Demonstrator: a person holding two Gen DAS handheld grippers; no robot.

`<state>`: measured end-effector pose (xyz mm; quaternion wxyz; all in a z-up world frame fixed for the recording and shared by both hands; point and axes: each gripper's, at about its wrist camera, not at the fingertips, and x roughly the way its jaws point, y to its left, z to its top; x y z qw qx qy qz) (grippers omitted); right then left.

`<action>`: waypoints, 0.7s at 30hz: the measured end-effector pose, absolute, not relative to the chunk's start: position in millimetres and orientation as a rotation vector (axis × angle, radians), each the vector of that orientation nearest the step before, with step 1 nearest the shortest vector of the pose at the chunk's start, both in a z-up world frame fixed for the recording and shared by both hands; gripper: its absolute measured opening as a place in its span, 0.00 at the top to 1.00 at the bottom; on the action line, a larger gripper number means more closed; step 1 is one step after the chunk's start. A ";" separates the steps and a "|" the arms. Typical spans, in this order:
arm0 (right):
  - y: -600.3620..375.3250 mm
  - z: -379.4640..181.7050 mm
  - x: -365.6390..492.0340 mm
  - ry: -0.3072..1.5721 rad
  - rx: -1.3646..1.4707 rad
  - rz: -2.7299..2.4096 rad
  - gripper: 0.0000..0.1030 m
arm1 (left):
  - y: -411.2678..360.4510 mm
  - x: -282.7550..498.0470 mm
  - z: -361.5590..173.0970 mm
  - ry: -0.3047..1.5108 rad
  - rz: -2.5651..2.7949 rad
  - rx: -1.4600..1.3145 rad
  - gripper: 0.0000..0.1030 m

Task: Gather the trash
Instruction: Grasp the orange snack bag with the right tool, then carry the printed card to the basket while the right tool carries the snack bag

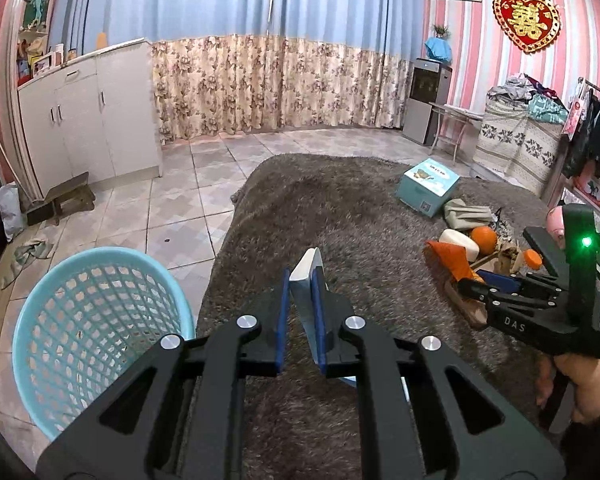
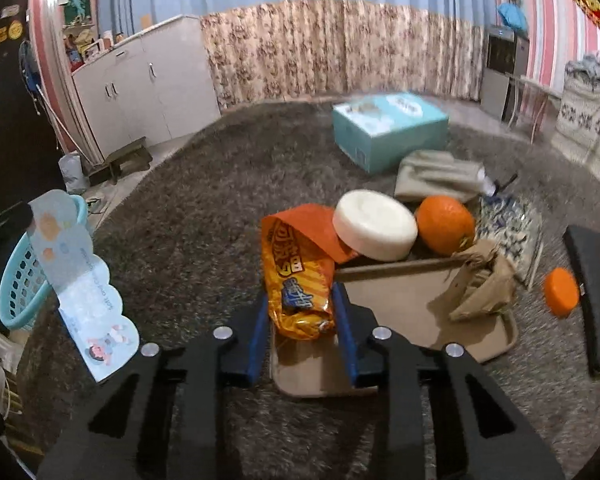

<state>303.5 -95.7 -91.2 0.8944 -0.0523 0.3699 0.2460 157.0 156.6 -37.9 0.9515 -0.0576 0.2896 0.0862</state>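
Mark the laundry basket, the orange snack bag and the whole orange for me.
laundry basket (image 1: 96, 320): left wrist view, on its mesh wall.
orange snack bag (image 2: 298, 280): right wrist view, on its printed front between the blue fingers.
whole orange (image 2: 444, 224): right wrist view, on its peel.

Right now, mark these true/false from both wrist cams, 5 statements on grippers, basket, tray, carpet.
1. The left gripper is shut on a flat paper card. True.
2. The right gripper is empty, far from any object. False: its fingers sit either side of the orange snack bag; whether they are pressing it, I cannot tell.
3. The blue basket sits on the carpet beside the orange. False: it stands off the carpet on the tiled floor, on the left gripper's side.
4. The white round container leans beside the orange. True.
5. The tan tray holds a crumpled brown paper bag. True.
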 end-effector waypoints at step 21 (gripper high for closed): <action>-92.2 -4.7 249.3 0.546 -0.138 0.519 0.72 | 165.8 117.6 19.3 0.429 0.223 -0.120 0.91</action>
